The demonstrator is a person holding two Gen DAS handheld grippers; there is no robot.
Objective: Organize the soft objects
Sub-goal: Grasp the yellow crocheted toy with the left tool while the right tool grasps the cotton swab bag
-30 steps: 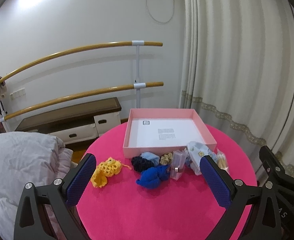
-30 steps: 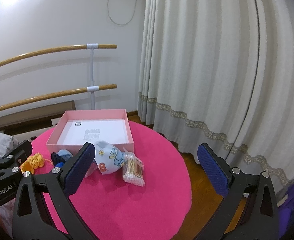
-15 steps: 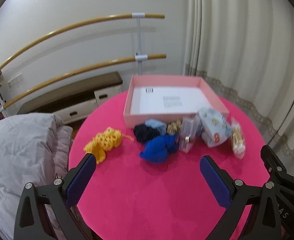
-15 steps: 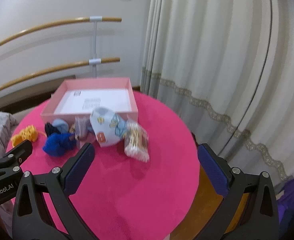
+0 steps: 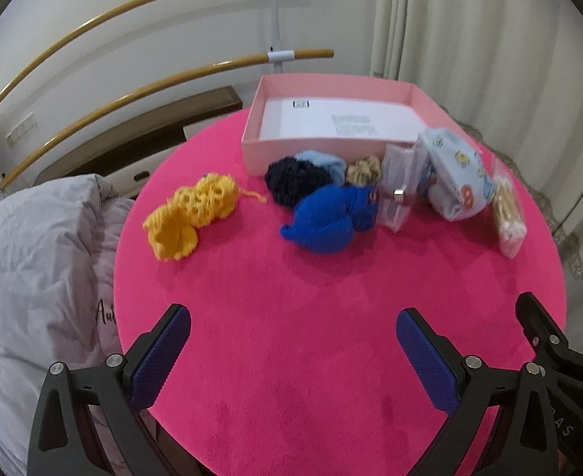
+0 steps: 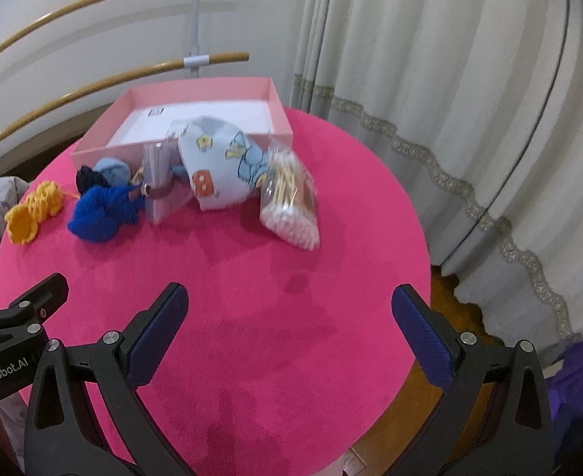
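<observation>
Table pink, round; curtain behind.

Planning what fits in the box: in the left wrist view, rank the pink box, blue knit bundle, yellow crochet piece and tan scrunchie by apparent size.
1. pink box
2. blue knit bundle and yellow crochet piece: too alike to rank
3. tan scrunchie, partly hidden

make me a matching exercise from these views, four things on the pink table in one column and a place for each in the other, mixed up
Things:
1. yellow crochet piece
2. blue knit bundle
3. cotton swab bag
4. patterned pouch

Places:
A. leaning on the pink box's right front corner
B. farthest right
C. alone, farthest left
D. in front of the dark scrunchie

Pairs: 1-C, 2-D, 3-B, 4-A
</observation>
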